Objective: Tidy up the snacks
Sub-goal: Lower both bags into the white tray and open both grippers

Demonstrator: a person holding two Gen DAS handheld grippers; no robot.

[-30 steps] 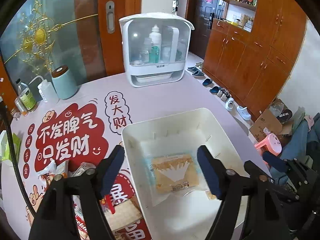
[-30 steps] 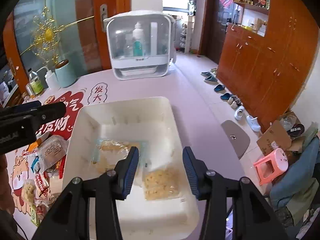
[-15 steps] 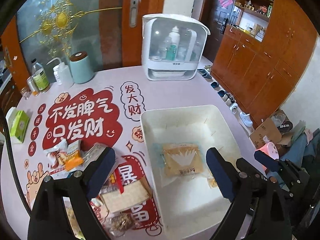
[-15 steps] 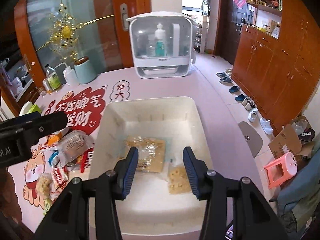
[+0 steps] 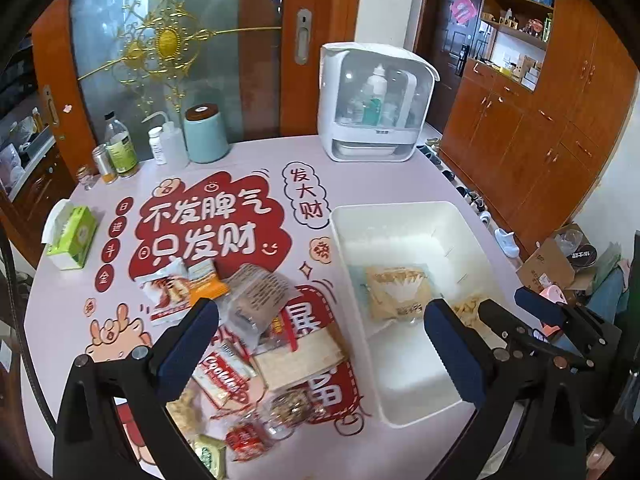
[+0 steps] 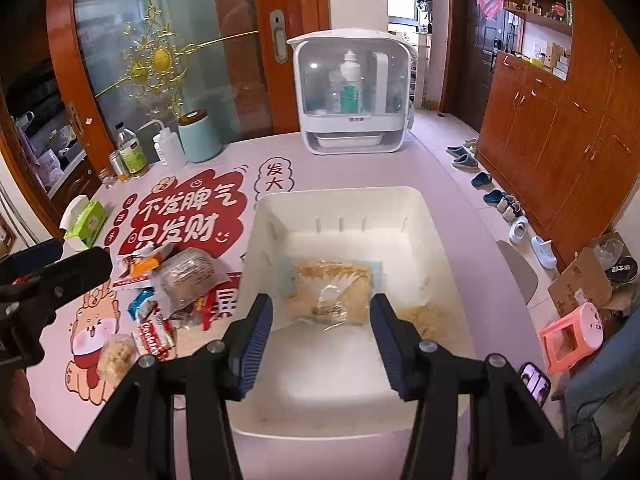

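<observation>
Both grippers — left (image 5: 320, 340), right (image 6: 320, 332) — fingers spread, empty; two snack packs (image 6: 330, 292) in bin (image 6: 340, 202).

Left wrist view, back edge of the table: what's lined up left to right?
Tissue box → small can → green-label bottle → white squeeze bottle → teal canister → white cabinet with bottles inside.

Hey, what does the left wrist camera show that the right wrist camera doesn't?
Only the left wrist view shows the green packet and red packet at the near edge of the snack pile. Only the right wrist view shows the phone and the blue slippers on the floor. Both show the white bin holding two snack bags, the tissue box, and both grippers open and empty.
</observation>
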